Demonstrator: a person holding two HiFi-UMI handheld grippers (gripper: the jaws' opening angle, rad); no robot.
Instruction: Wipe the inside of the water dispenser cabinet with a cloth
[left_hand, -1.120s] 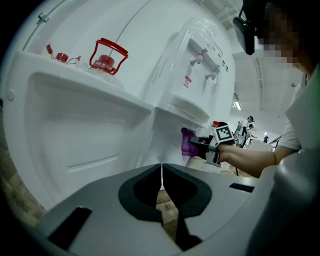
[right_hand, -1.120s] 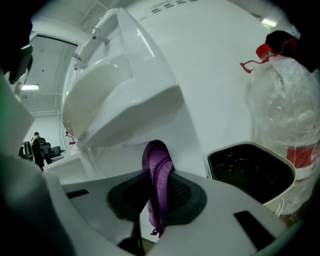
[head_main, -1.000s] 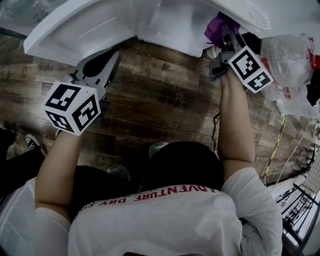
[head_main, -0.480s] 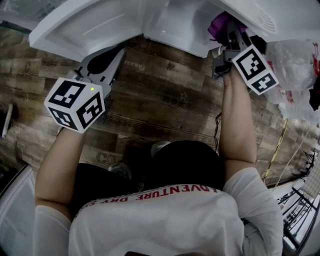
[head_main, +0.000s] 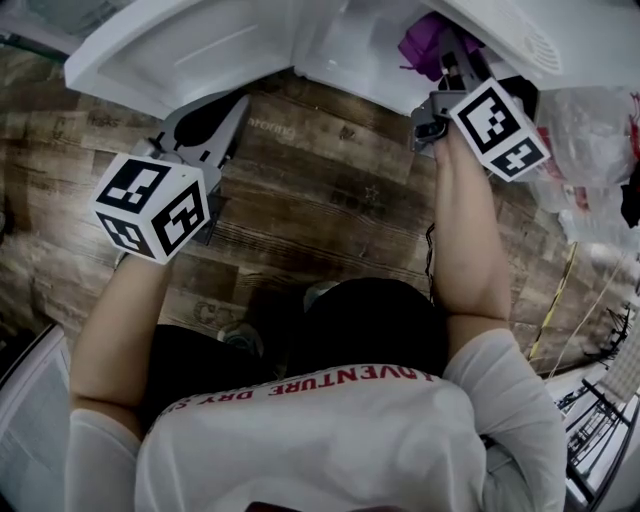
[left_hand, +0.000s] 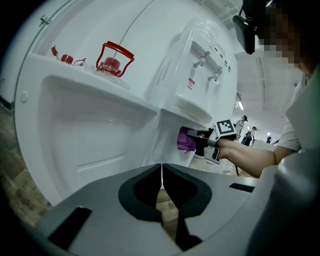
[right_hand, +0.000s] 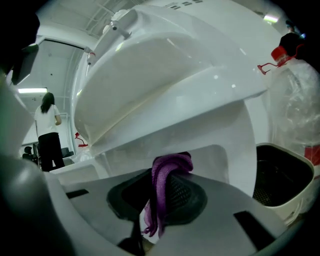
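The purple cloth (head_main: 425, 40) is pinched in the right tongs (head_main: 445, 62), bunched into a thick fold that rises between the closed tips and trails loose threads below them. It sits right at the mouth of the white water dispenser cabinet (head_main: 345, 50), touching or nearly touching its front edge; which one is hard to tell. The left tongs (head_main: 222, 112) are closed on nothing and hang just below the cabinet's open door (head_main: 170, 50), above the wooden floor (head_main: 330, 190). The cloth looks soft, light and limp, so it should flatten against the cabinet's smooth plastic walls. But it may drag or slip out under sideways rubbing. A hold deep across the bunched middle, as here, seems safer than gripping a corner.
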